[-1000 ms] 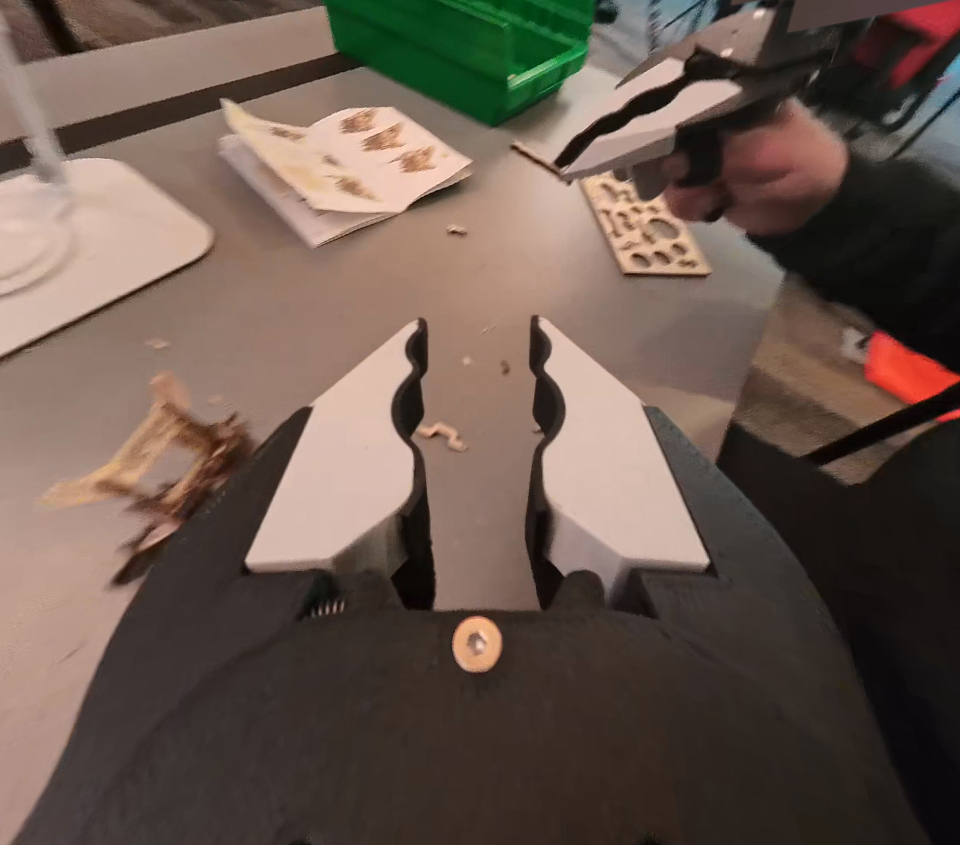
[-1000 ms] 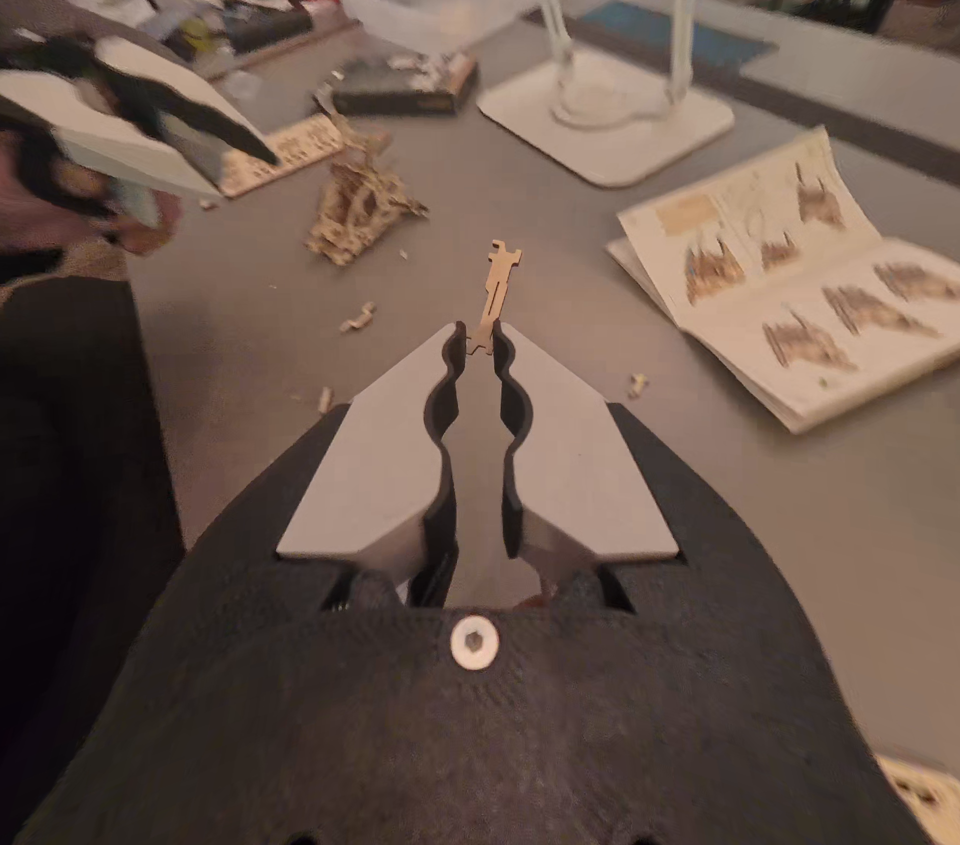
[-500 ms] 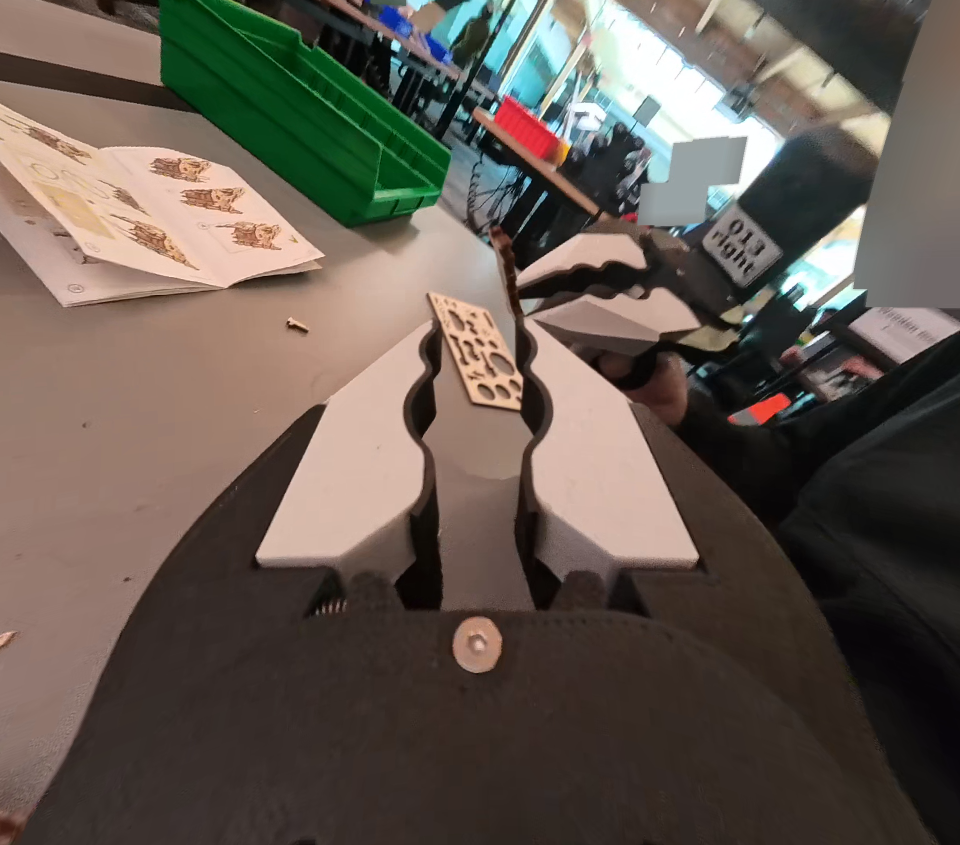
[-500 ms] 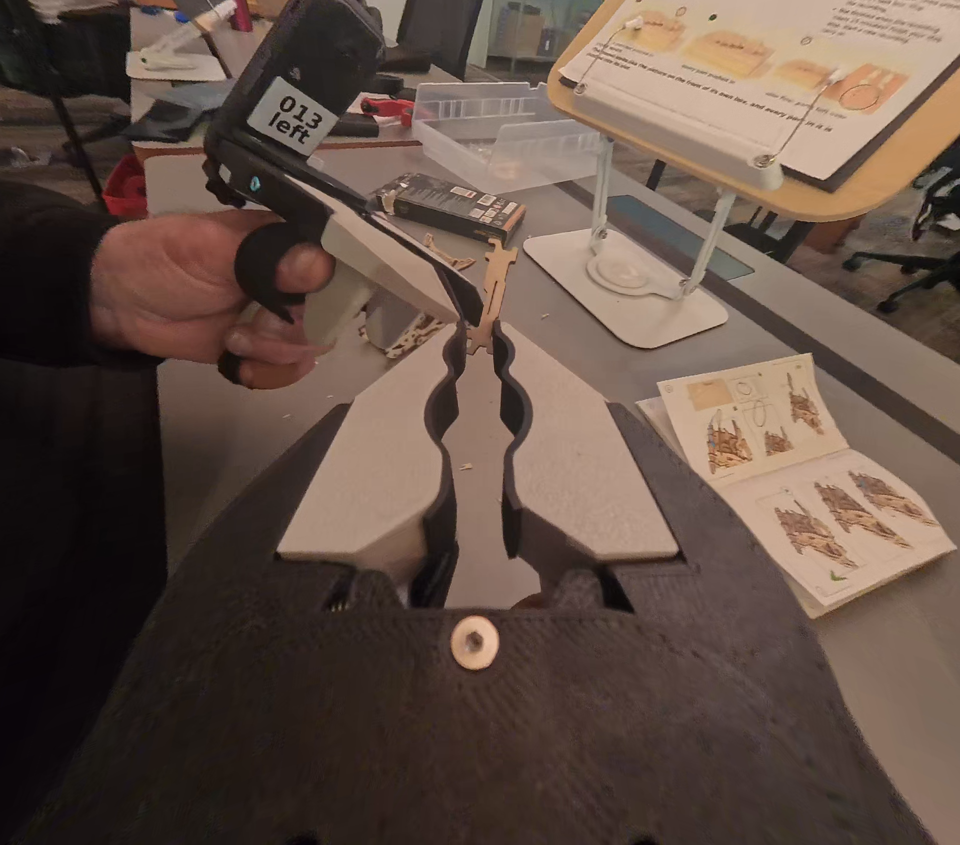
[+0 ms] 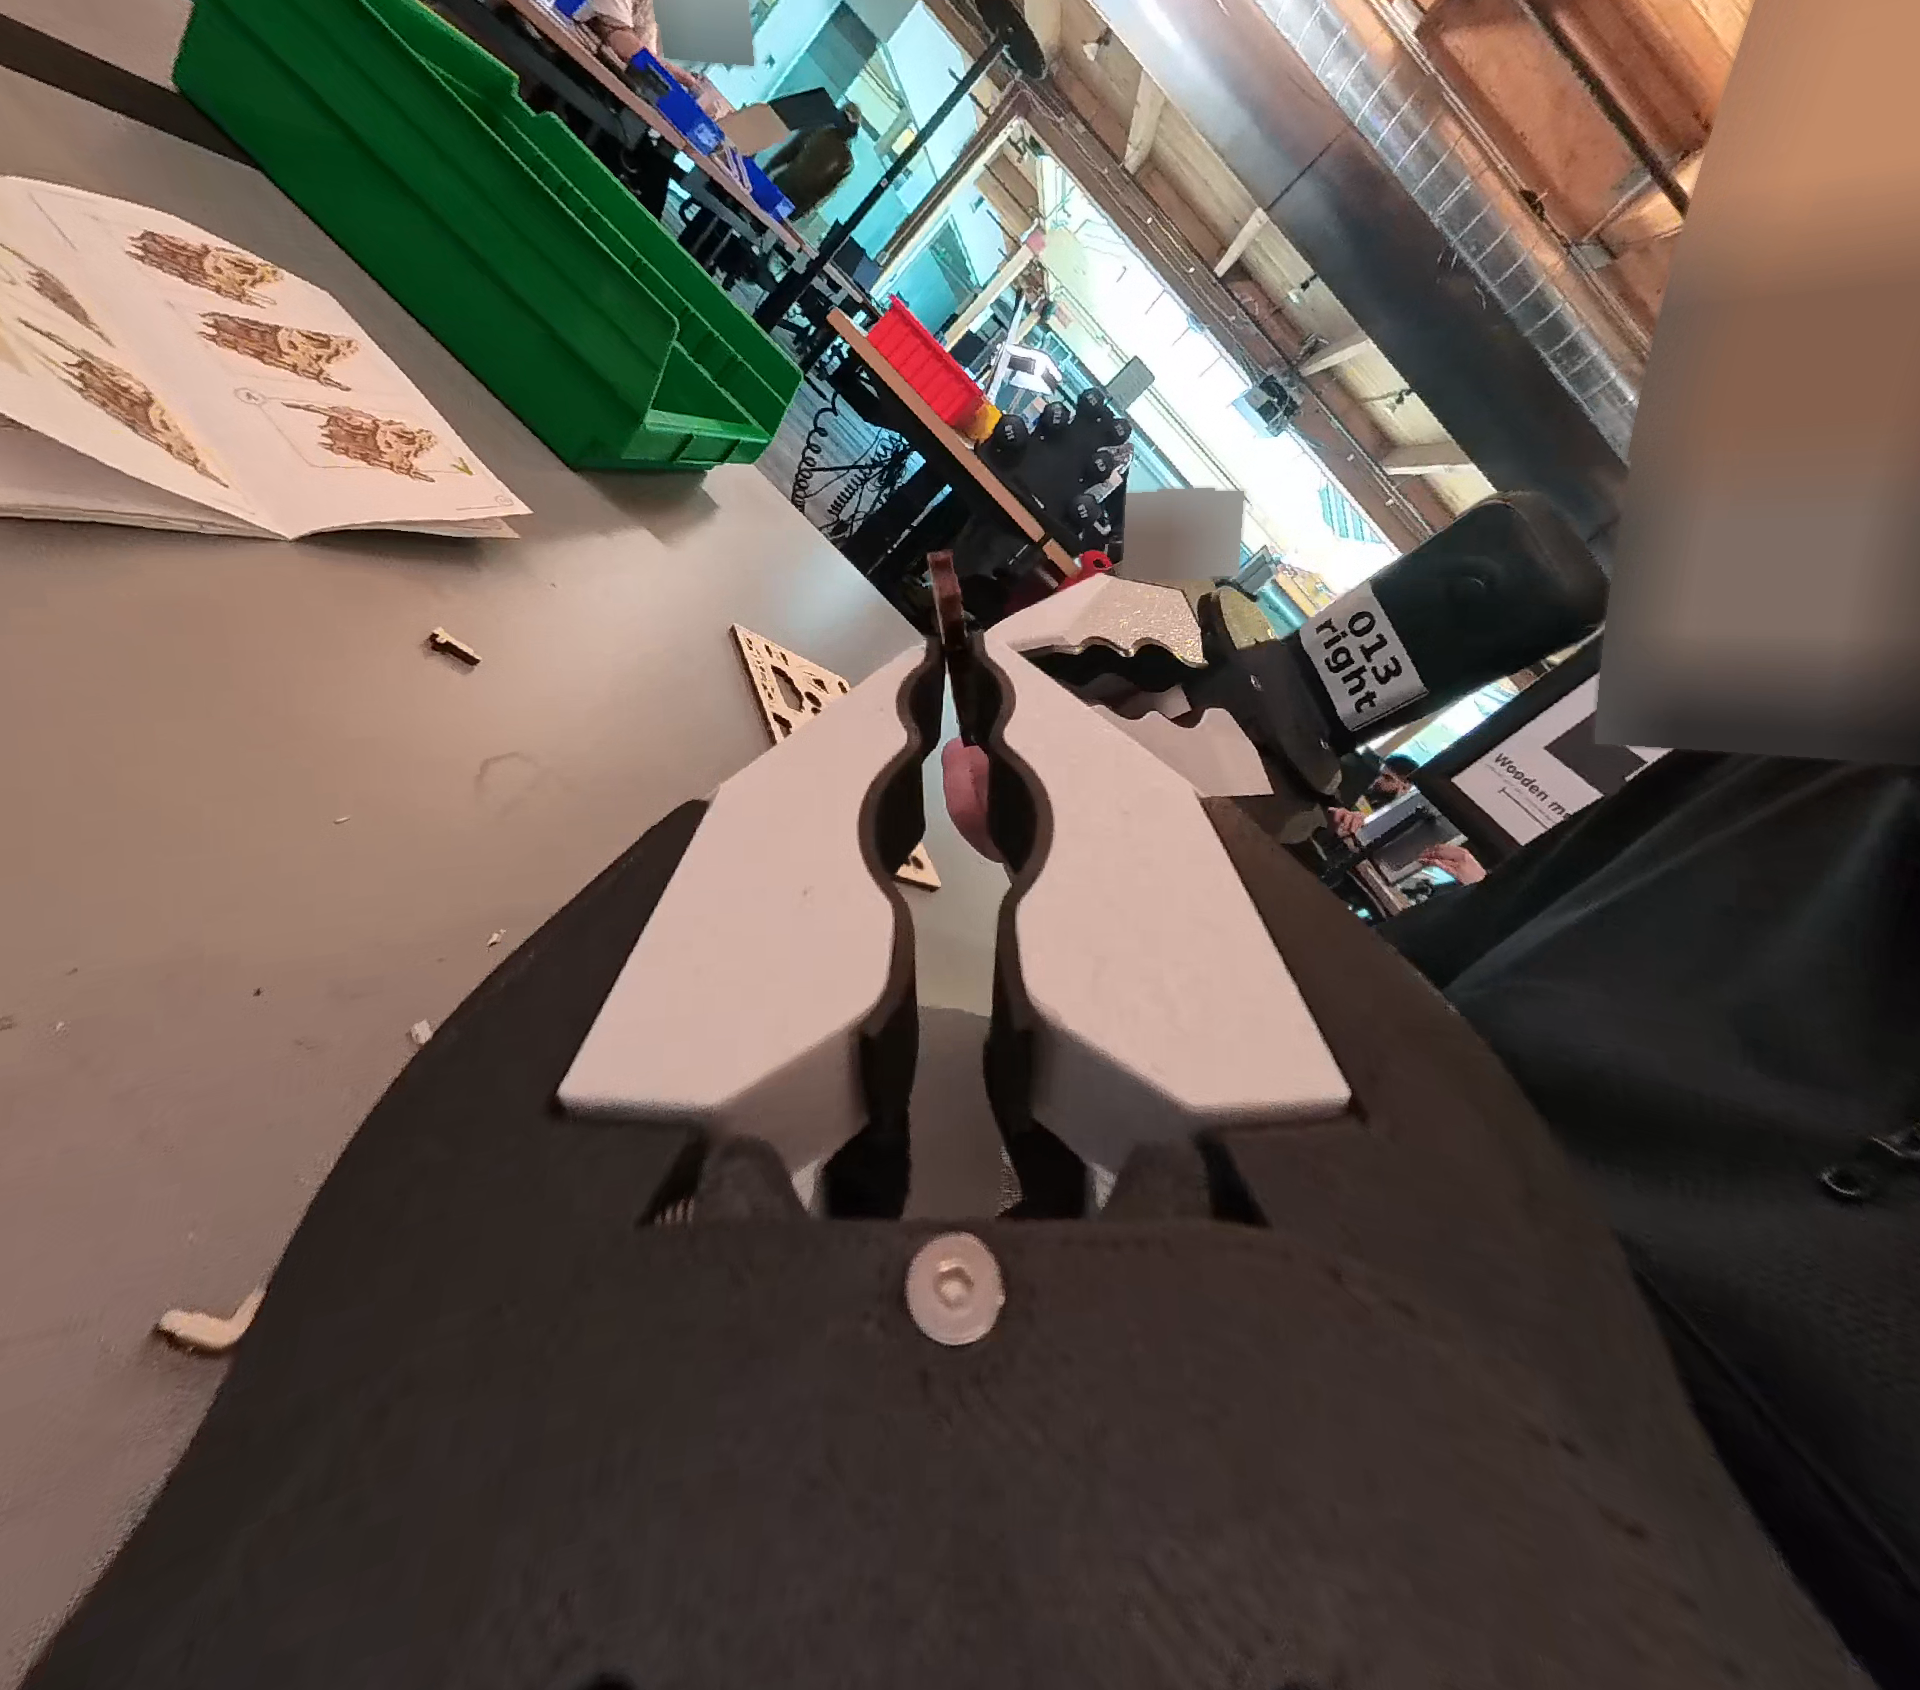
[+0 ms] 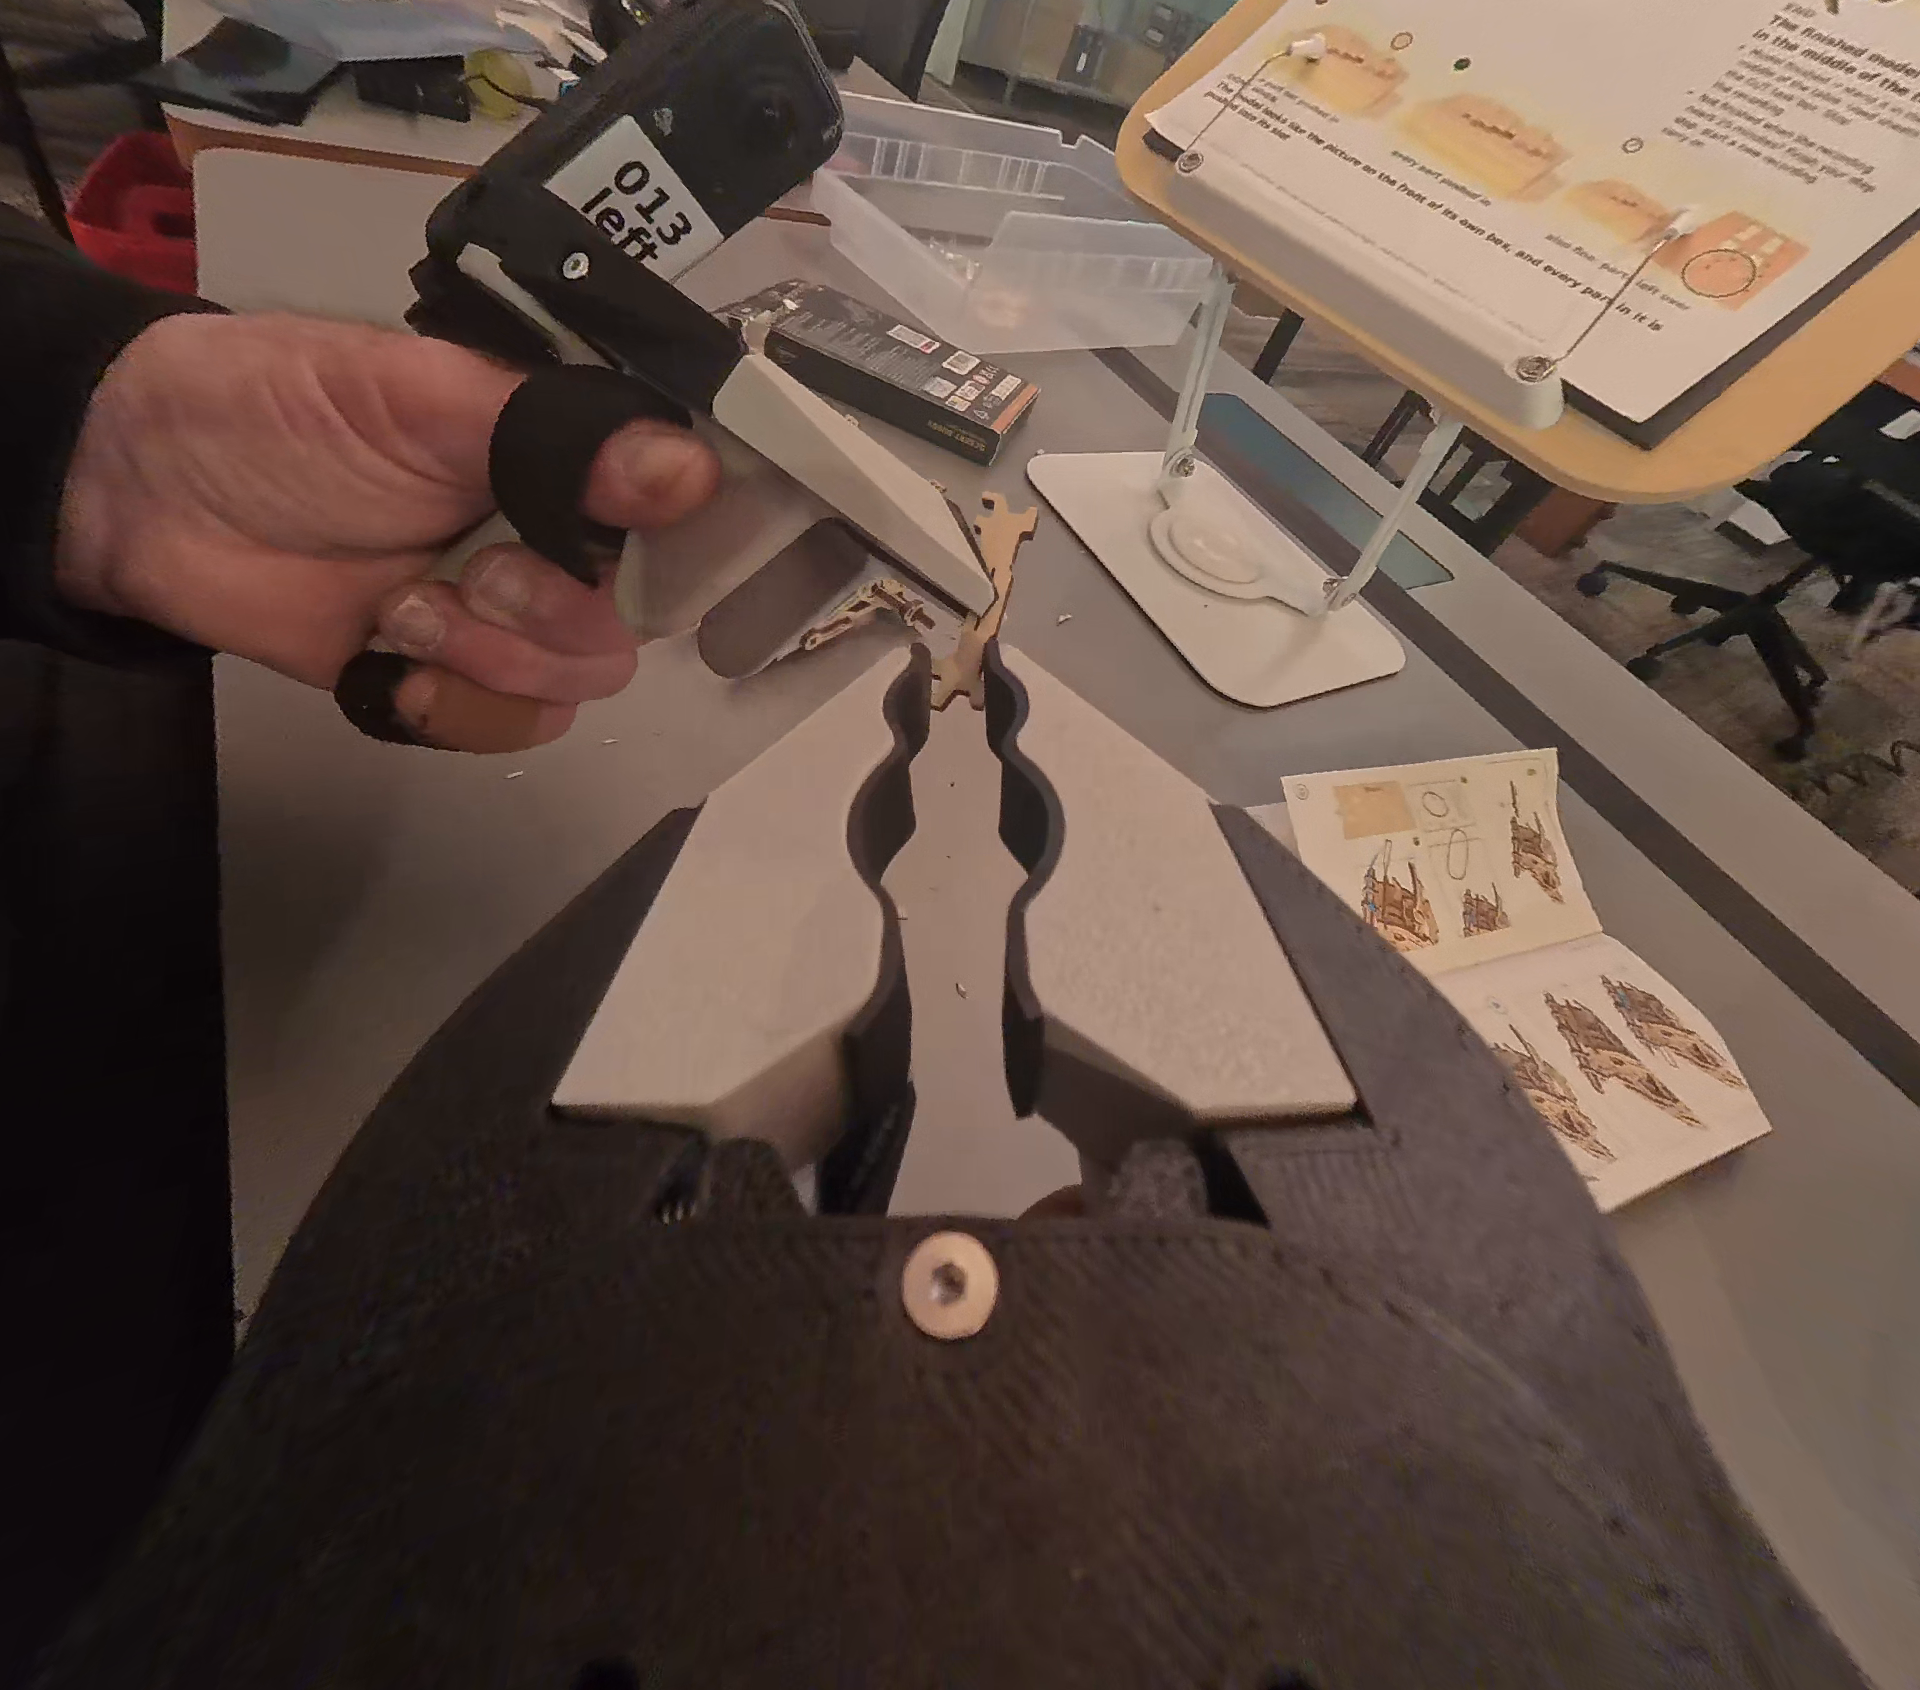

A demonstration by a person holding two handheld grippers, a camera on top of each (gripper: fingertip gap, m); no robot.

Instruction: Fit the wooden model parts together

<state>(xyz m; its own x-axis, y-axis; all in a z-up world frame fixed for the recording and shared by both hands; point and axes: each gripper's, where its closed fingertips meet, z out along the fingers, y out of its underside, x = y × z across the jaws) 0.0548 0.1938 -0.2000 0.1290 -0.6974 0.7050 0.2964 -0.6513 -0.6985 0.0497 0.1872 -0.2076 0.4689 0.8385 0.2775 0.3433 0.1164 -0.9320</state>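
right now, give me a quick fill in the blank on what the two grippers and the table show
1. The thin wooden strip is pinched by the right gripper and the ____ gripper.
2. The bin at the table's far edge is ____.
3. The open booklet lies ____ on the table.

Missing words: left; green; flat

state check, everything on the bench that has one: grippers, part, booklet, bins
Right gripper: shut on the wooden strip.
Left gripper: shut on the same strip.
Wooden strip: upright, off the table, pinched by both grippers.
Booklet: open, flat on the table.
Green bin: upright; inside not visible.
Clear tray: on the table; contents unclear.
Page stand: upright, page clipped on.
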